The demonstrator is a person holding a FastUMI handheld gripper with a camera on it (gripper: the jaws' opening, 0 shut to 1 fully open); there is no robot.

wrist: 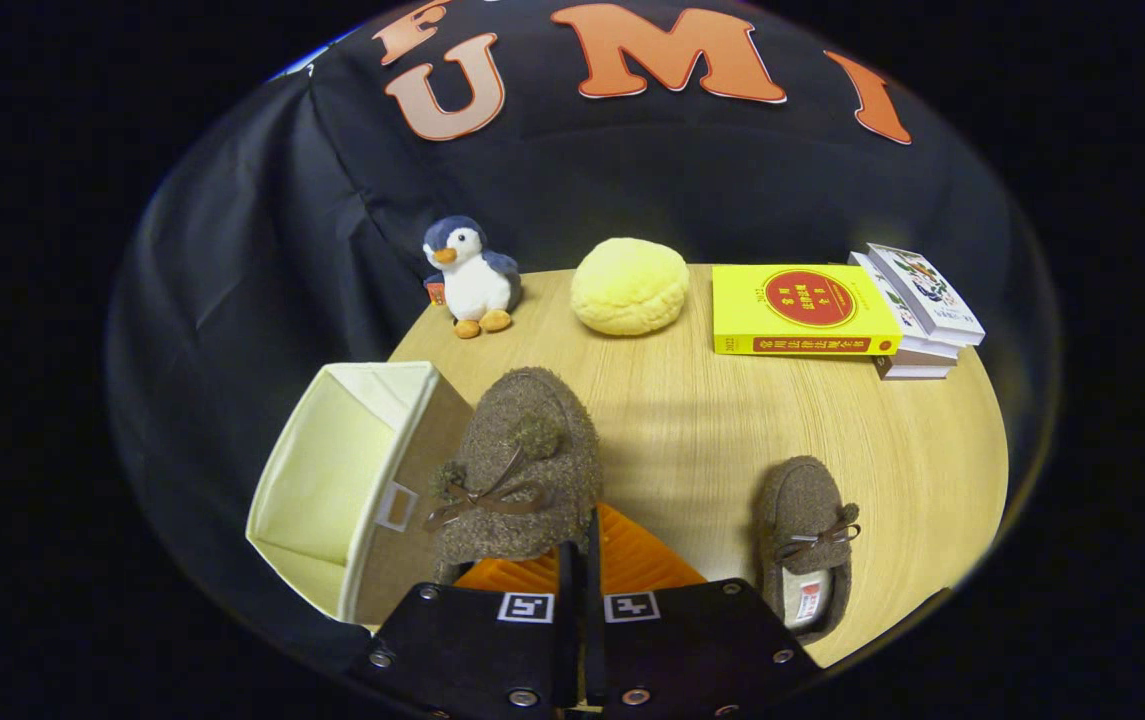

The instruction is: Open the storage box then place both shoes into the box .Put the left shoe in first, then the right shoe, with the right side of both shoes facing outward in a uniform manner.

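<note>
round wooden table [692, 440], light grain. on it: open cream fabric storage box [352, 480] at near edge beside fingers; brown fuzzy shoe [804, 540] resting well apart from box, toe away. far side: plush penguin [469, 275], yellow round cushion [630, 285], yellow book [797, 310], touching small stack of books [917, 315].

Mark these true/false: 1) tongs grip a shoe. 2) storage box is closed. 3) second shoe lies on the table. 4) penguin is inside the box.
1) True: the tongs are shut on the held shoe, beside the storage box.
2) False: the box is open.
3) True: the second shoe lies on the table.
4) False: the penguin stands at the table's far edge.
</note>
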